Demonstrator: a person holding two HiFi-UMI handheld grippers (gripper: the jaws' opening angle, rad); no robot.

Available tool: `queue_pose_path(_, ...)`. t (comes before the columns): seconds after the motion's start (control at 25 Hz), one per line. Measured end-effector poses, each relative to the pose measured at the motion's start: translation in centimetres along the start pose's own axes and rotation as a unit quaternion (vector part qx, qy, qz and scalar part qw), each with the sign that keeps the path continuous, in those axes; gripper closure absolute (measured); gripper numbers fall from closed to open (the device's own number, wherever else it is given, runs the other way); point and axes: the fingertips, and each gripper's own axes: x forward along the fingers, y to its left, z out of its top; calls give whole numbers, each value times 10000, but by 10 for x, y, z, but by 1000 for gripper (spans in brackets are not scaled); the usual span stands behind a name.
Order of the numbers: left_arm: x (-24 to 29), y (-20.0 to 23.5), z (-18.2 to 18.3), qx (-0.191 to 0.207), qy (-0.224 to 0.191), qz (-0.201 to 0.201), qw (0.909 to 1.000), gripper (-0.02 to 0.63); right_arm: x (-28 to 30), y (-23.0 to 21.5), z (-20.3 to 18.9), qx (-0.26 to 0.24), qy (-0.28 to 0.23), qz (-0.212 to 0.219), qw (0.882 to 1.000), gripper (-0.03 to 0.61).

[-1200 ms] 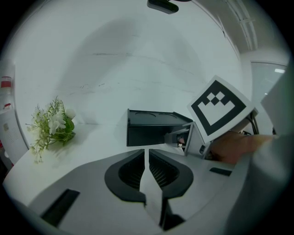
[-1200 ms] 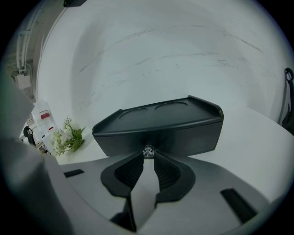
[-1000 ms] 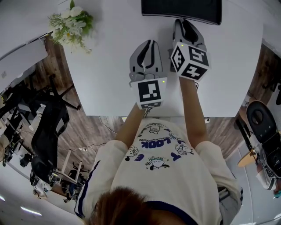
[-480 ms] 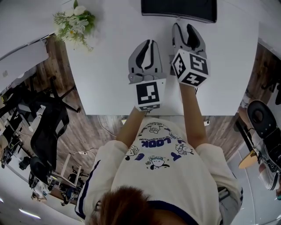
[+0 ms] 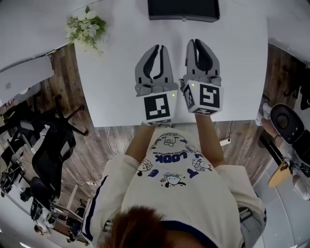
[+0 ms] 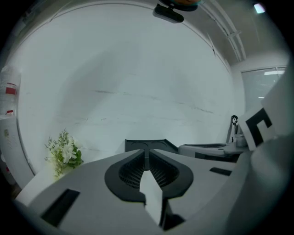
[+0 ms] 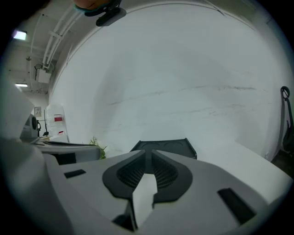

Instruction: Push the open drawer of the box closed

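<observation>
Now — box [image 5: 183,9] long axis crosswise | left gripper [image 5: 157,47] closed, empty | right gripper [image 5: 196,41] just closed, empty

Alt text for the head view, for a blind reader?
From above, a person holds the left gripper and right gripper side by side over a white table, pointing at a black box. The right one's fingers have just closed, empty.

flowers [image 5: 86,28]: far-left corner of table [image 5: 111,92] | office chair [image 5: 48,150]: wooden floor [image 5: 99,147], left
</observation>
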Motion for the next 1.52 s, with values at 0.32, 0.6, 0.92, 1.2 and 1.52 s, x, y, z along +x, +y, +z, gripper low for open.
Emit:
queue_pose_path(0.32, -35, -13, 25, 110, -270, -63, 9996, 577, -47, 5, 18, -132, -242, -8, 9996, 531)
queue_pose_path(0.6, -53, -18, 42, 192, -479, -89, 9986, 577, -68, 15, 27, -133, -291, 59, 9995, 534)
queue_pose_path(0.92, -62, -27, 55, 188, -631, -136, 9977, 577, -75, 20, 35, -115, -345, 105, 9993, 535)
queue_pose_path(1.2, -62, -26, 58, 174, -646, -95, 9977, 577, -75, 25, 43, -124, -378, 166, 9991, 534)
queue_pose_path(1.52, -62, -26, 59, 213, -646, -68, 9977, 577, -77, 20, 39, -45, -353, 192, 9992, 535)
